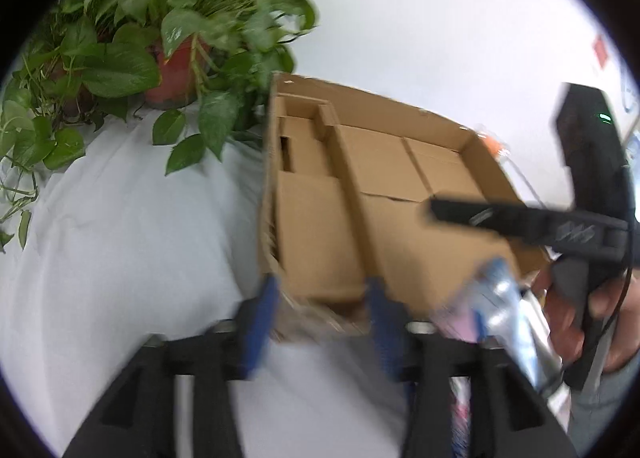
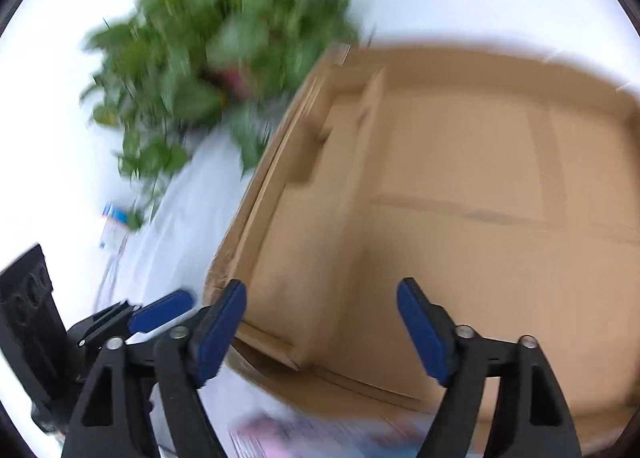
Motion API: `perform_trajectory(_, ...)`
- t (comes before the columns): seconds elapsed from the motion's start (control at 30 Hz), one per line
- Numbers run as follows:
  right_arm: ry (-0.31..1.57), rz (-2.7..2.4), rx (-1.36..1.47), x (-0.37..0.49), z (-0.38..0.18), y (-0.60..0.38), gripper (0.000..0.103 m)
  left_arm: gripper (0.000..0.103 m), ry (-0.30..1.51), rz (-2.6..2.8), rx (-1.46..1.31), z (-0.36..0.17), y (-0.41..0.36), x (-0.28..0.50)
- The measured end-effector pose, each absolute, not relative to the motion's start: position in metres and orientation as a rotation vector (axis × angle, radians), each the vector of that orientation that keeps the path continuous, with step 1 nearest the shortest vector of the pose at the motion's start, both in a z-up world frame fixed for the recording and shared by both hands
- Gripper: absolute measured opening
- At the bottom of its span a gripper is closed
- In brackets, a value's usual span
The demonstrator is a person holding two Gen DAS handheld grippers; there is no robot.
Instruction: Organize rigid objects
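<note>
An open shallow cardboard box (image 1: 376, 162) with inner dividers lies on the white cloth; it fills the right wrist view (image 2: 460, 198) and looks empty. My left gripper (image 1: 322, 318) is open and empty at the box's near left corner. My right gripper (image 2: 322, 334) is open and empty, held over the box's near edge; its black body (image 1: 520, 218) reaches in from the right in the left wrist view. A blurred silver, blue and pink packet (image 1: 500, 318) lies in front of the box and shows at the bottom of the right wrist view (image 2: 320, 434).
A potted green plant (image 1: 176, 70) in a red pot stands left of and behind the box, blurred in the right wrist view (image 2: 224, 58). White cloth (image 1: 140, 218) covers the table. A small blue and white item (image 2: 114, 226) lies at far left.
</note>
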State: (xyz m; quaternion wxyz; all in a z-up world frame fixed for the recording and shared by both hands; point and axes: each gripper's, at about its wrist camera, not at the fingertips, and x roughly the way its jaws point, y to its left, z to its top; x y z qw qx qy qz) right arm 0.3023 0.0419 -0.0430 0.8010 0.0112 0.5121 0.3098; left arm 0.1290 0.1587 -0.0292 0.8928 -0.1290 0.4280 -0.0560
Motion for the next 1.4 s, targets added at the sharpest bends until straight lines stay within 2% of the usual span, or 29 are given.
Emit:
perform_trajectory(0.03,1.024,0.642,0.015,0.288,-0.027,0.021,0.089,0.087,0.871,-0.125,-0.29,-0.025,0.151,0.113)
perform_trajectory(0.07,0.953,0.62,0.003,0.272,-0.013,-0.002,0.096,0.09,0.862,-0.135,-0.308,-0.024,0.146,0.104)
perform_trajectory(0.2,0.763,0.544,-0.125,0.204,0.015,-0.091,0.101,0.09,0.979,-0.25,-0.397,-0.042,0.113,0.087)
perform_trajectory(0.33,0.865,0.644,-0.198,0.162,-0.005,-0.128,0.1,0.089,1.039,-0.311,-0.472,-0.071,0.085,0.094)
perform_trajectory(0.57,0.901,0.696,-0.347,0.143,-0.049,-0.085,0.098,0.072,1.024,-0.301,-0.449,-0.079,0.065,0.105)
perform_trajectory(0.67,0.975,0.722,-0.244,0.149,-0.061,-0.072,0.099,0.068,0.987,-0.256,-0.387,-0.066,0.059,0.101)
perform_trajectory(0.73,0.959,0.693,-0.192,0.145,-0.058,-0.071,0.092,0.066,0.946,-0.232,-0.342,-0.049,0.056,0.099)
perform_trajectory(0.8,0.912,0.661,-0.151,0.138,-0.044,-0.075,0.084,0.066,0.878,-0.228,-0.303,-0.024,0.053,0.103)
perform_trajectory(0.93,0.765,0.593,-0.139,0.137,0.003,-0.075,0.084,0.066,0.749,-0.219,-0.192,0.038,0.048,0.139)
perform_trajectory(1.03,0.733,0.58,-0.092,0.17,0.032,-0.071,0.08,0.066,0.739,-0.196,-0.151,0.059,0.054,0.187)
perform_trajectory(1.17,0.761,0.573,0.022,0.239,0.042,-0.068,0.076,0.066,0.85,-0.193,-0.171,0.03,0.069,0.25)
perform_trajectory(1.27,0.924,0.55,0.059,0.287,0.005,-0.061,0.074,0.068,1.02,-0.169,-0.169,-0.025,0.071,0.277)
perform_trajectory(1.33,1.039,0.513,0.051,0.305,-0.029,-0.055,0.073,0.072,1.05,-0.115,-0.169,-0.051,0.077,0.282)
perform_trajectory(1.4,1.096,0.516,0.055,0.308,-0.052,-0.051,0.077,0.069,1.038,-0.11,-0.189,-0.054,0.085,0.279)
